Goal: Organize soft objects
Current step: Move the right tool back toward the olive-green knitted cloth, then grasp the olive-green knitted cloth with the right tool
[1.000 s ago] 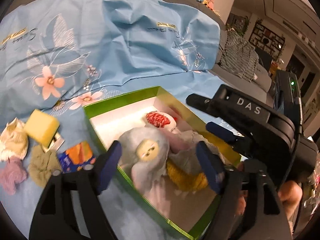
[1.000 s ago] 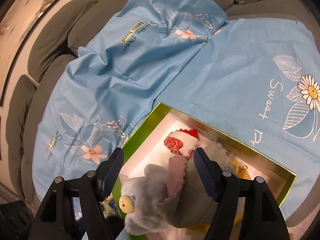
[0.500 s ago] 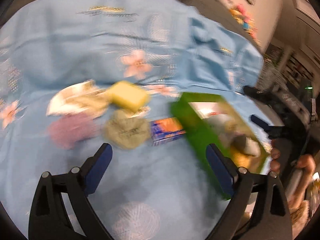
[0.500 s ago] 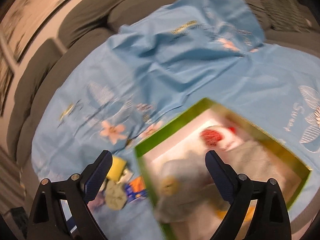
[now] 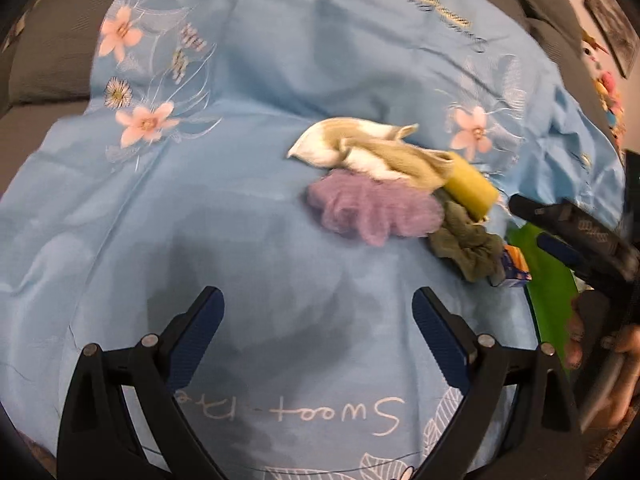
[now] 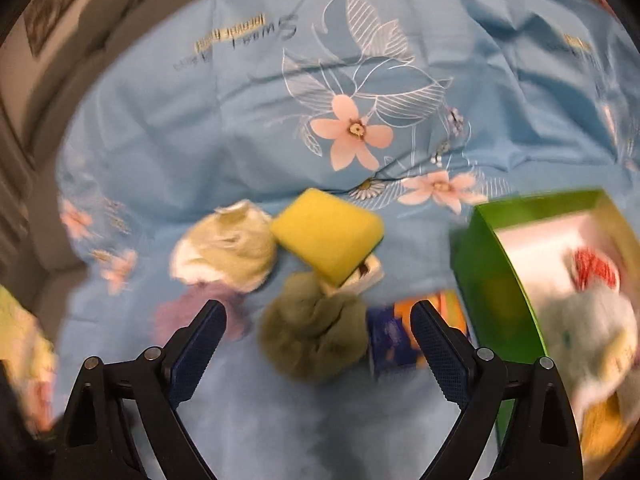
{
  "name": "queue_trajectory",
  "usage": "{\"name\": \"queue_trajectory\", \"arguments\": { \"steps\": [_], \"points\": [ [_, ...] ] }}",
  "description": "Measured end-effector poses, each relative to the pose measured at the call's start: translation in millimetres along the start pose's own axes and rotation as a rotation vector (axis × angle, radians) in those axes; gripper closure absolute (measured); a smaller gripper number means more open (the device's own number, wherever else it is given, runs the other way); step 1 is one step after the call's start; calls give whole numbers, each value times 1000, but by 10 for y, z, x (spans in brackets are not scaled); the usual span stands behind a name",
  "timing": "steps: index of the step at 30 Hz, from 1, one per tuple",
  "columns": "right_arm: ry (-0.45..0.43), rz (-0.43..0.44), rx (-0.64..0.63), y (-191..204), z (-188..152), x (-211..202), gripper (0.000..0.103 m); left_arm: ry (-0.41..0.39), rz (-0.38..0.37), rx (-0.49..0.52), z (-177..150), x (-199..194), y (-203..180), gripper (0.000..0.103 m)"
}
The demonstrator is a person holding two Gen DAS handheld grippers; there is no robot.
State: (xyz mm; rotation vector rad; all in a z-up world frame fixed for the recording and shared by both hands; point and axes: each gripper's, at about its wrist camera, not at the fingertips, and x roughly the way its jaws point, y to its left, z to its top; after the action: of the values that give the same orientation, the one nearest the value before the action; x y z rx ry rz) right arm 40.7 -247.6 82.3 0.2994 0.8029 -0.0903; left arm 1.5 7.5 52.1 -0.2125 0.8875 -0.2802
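A small heap of soft things lies on the blue flowered sheet: a white-and-olive cloth, a lilac puff, a yellow sponge and an olive scrunchie. My left gripper hangs open over bare sheet, short of the puff. My right gripper is open too, with the olive scrunchie showing between its fingers, untouched. Beyond it sit the yellow sponge, the cloth and the lilac puff. The green box at right holds several plush pieces.
A small blue-and-orange packet lies between the scrunchie and the green box. The other gripper's black body and a hand show at the right edge of the left wrist view. Grey sofa cushions ring the sheet.
Both grippers swung left, away from over the green box with its plush pieces, to the loose heap on the sheet. Their jaws stand wider than a second ago.
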Motion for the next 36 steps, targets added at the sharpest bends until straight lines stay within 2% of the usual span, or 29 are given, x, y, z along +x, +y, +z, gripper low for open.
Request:
{"name": "queue_trajectory", "arguments": {
  "steps": [3,7,9,10,11,12,13,15,17,22,26,29,32,34,35,36],
  "points": [
    [69,-5,-24,57,-28,299,8,25,-18,-21,10,38,58,8],
    [53,-162,-154,205,-124,536,13,29,-28,-29,30,59,92,8],
    [62,-174,-180,246,-163,593,22,34,-25,-46,23,54,119,8],
    [48,-187,-202,276,-174,590,34,32,-18,-41,25,43,121,8],
    [47,-191,-222,298,-188,587,53,24,-10,-34,33,28,115,8],
    [60,-185,-235,307,-199,593,62,18,-8,-31,39,14,109,8],
    [67,-185,-231,297,-206,592,76,10,-9,-31,44,-7,113,8],
    [75,-183,-210,268,-207,555,81,9,-22,-37,48,-15,128,8],
    [77,-133,-179,271,-206,447,84,11,-23,-36,44,-22,132,8],
    [98,116,-102,380,-285,32,85,-2,-13,-30,44,-48,120,8],
    [205,259,-82,505,-470,-72,84,1,-15,-41,40,-49,134,8],
    [283,280,-97,589,-562,12,84,9,-13,-50,32,-43,141,8],
    [300,189,-125,609,-580,83,84,18,-18,-45,17,-36,126,8],
    [312,187,-98,569,-559,88,70,33,-22,-37,8,-14,112,8],
    [312,216,-68,527,-547,78,51,41,-25,-35,1,1,102,8],
    [305,233,-51,503,-541,50,37,50,-30,-32,-5,17,90,8]
  ]
}}
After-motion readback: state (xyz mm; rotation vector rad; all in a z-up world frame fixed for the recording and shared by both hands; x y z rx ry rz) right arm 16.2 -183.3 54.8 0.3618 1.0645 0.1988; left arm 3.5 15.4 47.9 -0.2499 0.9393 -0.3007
